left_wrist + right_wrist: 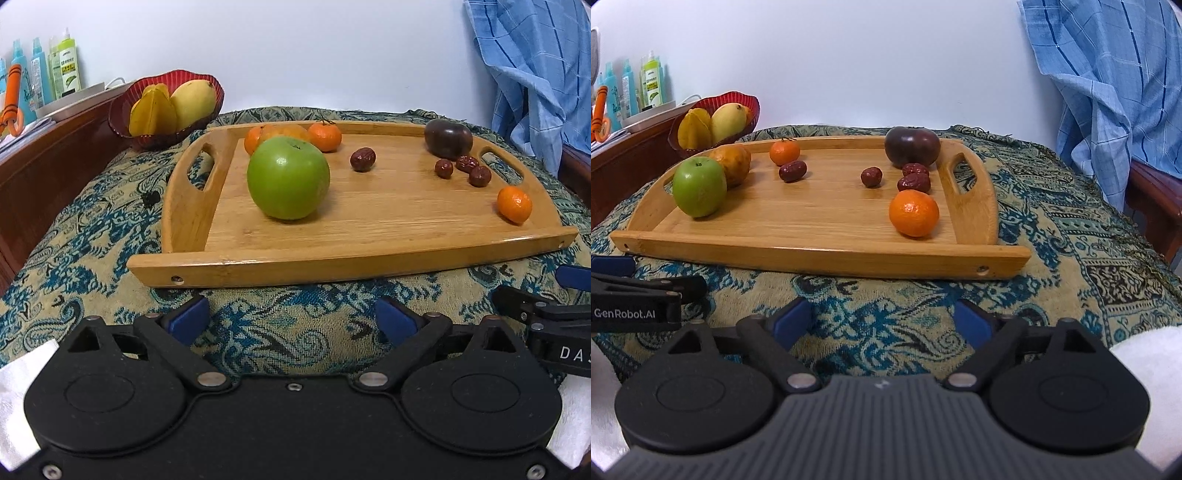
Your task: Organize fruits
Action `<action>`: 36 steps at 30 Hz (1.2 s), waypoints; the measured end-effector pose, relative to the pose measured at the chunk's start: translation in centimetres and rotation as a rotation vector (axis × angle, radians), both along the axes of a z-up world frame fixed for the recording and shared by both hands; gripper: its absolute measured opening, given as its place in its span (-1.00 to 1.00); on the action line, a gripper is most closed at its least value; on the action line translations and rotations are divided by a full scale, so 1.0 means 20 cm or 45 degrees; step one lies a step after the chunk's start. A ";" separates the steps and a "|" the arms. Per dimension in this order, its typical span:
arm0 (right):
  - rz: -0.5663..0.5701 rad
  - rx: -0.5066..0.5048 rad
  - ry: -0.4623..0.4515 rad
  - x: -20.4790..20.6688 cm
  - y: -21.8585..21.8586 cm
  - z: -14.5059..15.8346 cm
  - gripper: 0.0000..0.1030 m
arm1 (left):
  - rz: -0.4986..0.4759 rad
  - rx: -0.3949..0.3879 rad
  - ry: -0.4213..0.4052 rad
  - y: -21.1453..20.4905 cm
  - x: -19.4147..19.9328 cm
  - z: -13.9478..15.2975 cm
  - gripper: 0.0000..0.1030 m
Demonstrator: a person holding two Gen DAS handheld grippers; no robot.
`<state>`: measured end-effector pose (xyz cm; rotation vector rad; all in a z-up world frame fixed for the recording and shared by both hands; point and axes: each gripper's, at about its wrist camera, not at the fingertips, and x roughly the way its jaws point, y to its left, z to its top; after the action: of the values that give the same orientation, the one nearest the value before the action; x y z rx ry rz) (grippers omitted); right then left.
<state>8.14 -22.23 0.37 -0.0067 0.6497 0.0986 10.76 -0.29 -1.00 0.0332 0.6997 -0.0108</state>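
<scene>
A: Status on the fruit sort?

B: Barely begun, imo. Red bowl w/ starfruit + mango, just beyond the tray's far-left corner. Rest lies loose on tray: green apple, a yellow-orange fruit behind it, three tangerines, four red dates, dark plum.

A: Claws?

B: Left claw + right claw both spread wide, nothing btwn pads, over the patterned cloth, short of tray's near rim.

A: Left to do?

B: Everything on the tray, prob.
</scene>
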 end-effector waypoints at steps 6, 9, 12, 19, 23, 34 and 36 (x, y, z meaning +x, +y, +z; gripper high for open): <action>0.004 -0.002 0.001 0.01 0.01 -0.01 0.89 | -0.005 -0.002 0.008 0.00 0.01 -0.01 1.00; 0.006 -0.004 0.000 0.01 0.01 -0.01 0.92 | -0.006 -0.005 0.013 0.00 0.02 -0.01 1.00; 0.008 -0.010 0.000 0.01 0.01 -0.02 0.94 | -0.009 -0.004 0.018 0.00 0.02 -0.01 1.00; 0.002 -0.010 0.003 0.02 0.01 -0.02 0.98 | -0.016 -0.010 0.019 0.01 0.02 -0.01 1.00; 0.002 -0.011 0.003 0.03 0.01 -0.02 0.99 | -0.017 -0.010 0.016 0.01 0.02 -0.01 1.00; 0.002 -0.011 0.003 0.03 0.02 -0.02 1.00 | -0.018 -0.010 0.013 0.01 0.02 -0.01 1.00; 0.002 -0.011 0.003 0.03 0.02 -0.02 1.00 | -0.015 -0.011 0.016 0.01 0.02 -0.01 1.00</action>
<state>8.74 -21.91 -0.12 -0.0157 0.6524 0.0976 11.07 -0.02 -1.30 0.0289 0.7122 -0.0256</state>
